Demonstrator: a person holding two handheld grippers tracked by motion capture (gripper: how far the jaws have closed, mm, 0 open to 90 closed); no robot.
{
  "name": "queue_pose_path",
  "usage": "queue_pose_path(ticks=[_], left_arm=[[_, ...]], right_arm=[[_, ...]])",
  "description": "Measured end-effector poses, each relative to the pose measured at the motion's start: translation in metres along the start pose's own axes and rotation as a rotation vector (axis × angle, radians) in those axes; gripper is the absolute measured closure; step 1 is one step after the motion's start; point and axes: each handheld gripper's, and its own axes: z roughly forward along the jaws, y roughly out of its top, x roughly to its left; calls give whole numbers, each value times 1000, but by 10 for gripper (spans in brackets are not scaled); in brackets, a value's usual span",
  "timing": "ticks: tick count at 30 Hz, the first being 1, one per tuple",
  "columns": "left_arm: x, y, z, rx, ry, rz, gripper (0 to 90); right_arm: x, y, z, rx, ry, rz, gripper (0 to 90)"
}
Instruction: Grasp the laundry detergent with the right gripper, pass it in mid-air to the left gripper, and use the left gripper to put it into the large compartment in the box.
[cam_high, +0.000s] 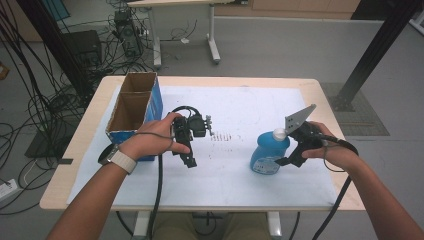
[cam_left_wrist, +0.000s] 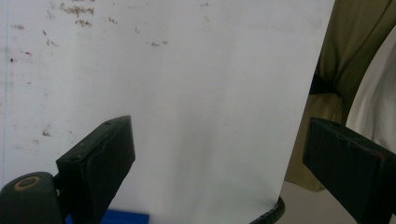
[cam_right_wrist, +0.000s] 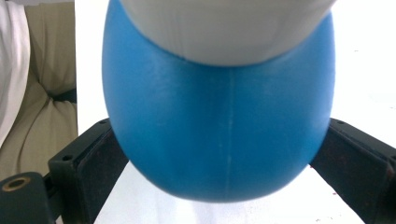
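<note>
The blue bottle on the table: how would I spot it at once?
Start at the white mat on the table, then look to its right half. The blue bottle stands there with a white cap, between the jaws of the right gripper. Unlike the open cardboard box at left, it is rounded plastic.

We see a light wooden tabletop (cam_high: 320, 90) under a white sheet (cam_high: 240, 105). A blue cardboard box (cam_high: 134, 107) stands just beyond our left hand-held gripper (cam_high: 189, 150), and a blue bottle (cam_high: 269, 152) stands upright between the jaws of our right hand-held gripper (cam_high: 286, 159).

place: lab | signs: cable tangles (cam_high: 37, 100) on floor, electronics box (cam_high: 126, 30), black frame posts (cam_high: 377, 47)
</note>
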Motion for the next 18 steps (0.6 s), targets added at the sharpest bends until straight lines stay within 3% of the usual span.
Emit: queue_pose_path(ticks=[18], left_arm=[[1,-1,-1,1,1,-2,97]], right_arm=[[0,0,-1,-1,-3,1,64]])
